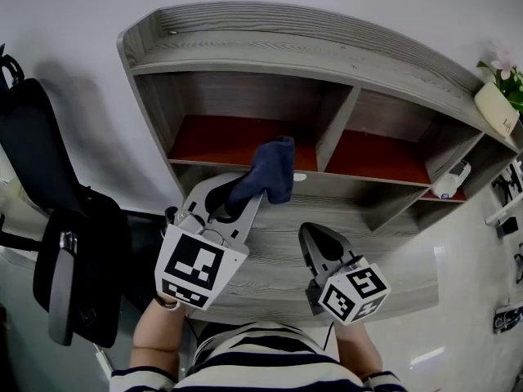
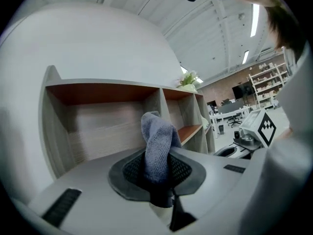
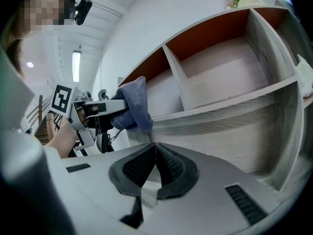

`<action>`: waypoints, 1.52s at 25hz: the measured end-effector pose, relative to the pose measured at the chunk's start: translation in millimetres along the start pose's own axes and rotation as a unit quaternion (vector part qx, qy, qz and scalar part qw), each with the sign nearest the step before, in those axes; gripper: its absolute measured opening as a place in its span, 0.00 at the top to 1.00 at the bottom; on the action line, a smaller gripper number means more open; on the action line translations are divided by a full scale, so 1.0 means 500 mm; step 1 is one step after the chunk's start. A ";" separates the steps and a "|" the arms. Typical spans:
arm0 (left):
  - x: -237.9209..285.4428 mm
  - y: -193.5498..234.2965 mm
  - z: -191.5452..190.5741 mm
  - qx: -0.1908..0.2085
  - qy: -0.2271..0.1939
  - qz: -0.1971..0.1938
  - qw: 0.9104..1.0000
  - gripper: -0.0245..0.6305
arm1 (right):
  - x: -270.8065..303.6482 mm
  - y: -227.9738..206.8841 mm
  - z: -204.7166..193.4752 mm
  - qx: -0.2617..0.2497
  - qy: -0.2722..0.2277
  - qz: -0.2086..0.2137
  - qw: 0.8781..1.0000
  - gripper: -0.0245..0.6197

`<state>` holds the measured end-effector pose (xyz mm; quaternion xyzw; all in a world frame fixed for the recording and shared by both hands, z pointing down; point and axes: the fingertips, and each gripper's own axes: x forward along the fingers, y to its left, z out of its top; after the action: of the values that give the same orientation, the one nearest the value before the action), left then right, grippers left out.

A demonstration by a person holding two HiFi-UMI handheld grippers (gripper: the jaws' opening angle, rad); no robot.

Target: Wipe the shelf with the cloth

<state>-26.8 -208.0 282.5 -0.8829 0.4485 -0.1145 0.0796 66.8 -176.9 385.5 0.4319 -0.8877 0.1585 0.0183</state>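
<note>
**Blue cloth held up at the shelf**

The left gripper (image 2: 156, 173) squeezes a blue cloth (image 2: 159, 141). Its jaws are shut tight on the low part of the cloth. The rest of the cloth sticks up past the jaws in a soft lump.

The shelf (image 1: 245, 55) is grey wood and stands against a white wall. It has boxes side by side, and the floors of the boxes are red. The cloth is right at the front edge of the left box, near the wall that splits it from the next box. I cannot tell if the cloth touches the wood.

The right gripper (image 3: 155, 163) holds nothing. Its two jaws are pressed together. It is over the wide grey board below the boxes, to the right of the left gripper and a bit nearer the person.

A white bottle (image 1: 449, 182) lies in a small box at the far right. A plant (image 1: 502, 72) in a white pot stands on top of the shelf at the right end. A black bag (image 1: 41, 153) hangs to the left of the shelf. The person wears a striped shirt (image 1: 270, 366).
</note>
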 end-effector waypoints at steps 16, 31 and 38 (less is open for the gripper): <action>-0.163 0.288 0.044 -0.009 -0.006 0.232 0.973 0.86 | 0.051 0.058 -0.008 -0.011 0.011 0.048 0.999 0.92; -0.136 0.343 0.091 0.112 0.065 0.371 0.920 0.86 | 0.022 0.019 -0.016 -0.004 0.007 0.018 1.000 0.92; -0.127 0.354 0.094 0.233 0.140 0.445 0.853 0.86 | 0.014 0.012 -0.019 -0.003 0.004 0.016 1.000 0.92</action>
<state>-187.3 -258.4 186.1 -0.5189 0.7602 -0.2901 0.2620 57.0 -175.9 394.3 0.4170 -0.8949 0.1576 0.0211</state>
